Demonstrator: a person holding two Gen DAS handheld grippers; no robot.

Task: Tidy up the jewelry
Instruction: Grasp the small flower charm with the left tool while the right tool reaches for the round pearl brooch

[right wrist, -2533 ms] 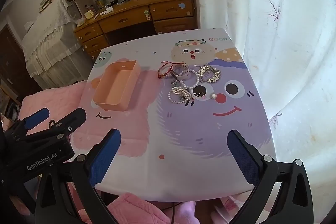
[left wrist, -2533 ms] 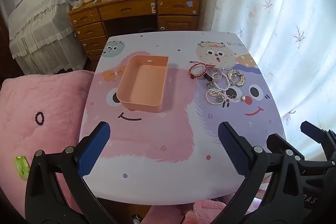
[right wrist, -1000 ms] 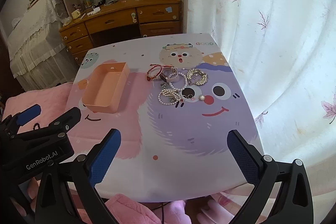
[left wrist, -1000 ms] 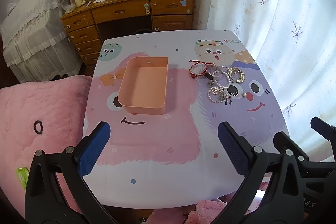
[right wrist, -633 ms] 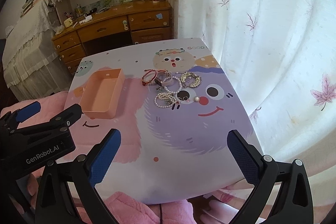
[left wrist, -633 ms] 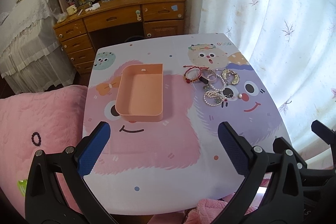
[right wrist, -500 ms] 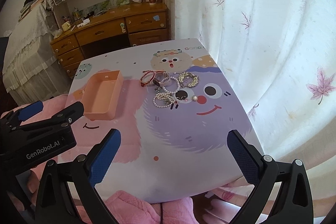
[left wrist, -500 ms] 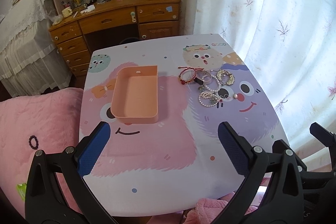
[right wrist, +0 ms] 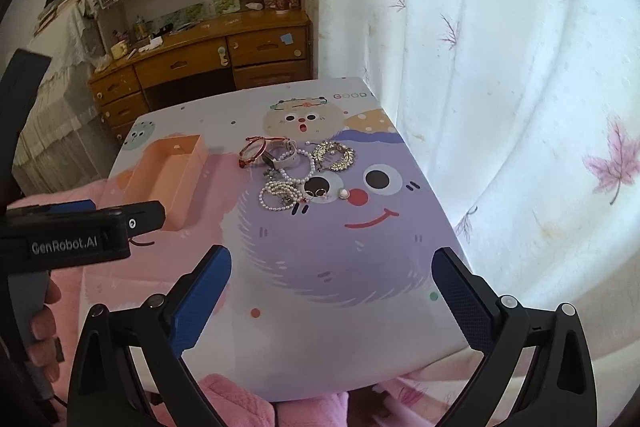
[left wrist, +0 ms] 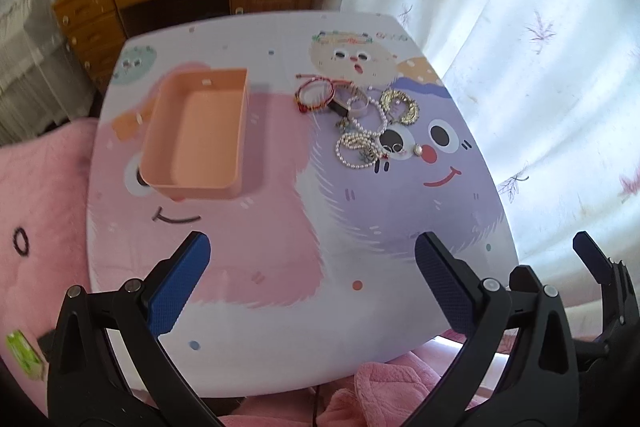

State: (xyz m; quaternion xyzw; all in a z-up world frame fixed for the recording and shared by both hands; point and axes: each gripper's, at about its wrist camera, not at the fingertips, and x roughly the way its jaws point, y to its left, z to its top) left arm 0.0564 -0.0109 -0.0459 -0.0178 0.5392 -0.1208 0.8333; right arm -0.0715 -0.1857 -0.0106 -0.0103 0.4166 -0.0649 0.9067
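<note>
Cartoon monsters cover the big square table. One peach plastic tray sits on its left side with nothing in it, likely waiting for the jewelry. To the right lies one pile of bracelets and pearl strings, too tangled to count. Two grippers hang over the near edge, well apart from the pile. The left gripper is wide open and holds nothing. The right gripper is the same.
</note>
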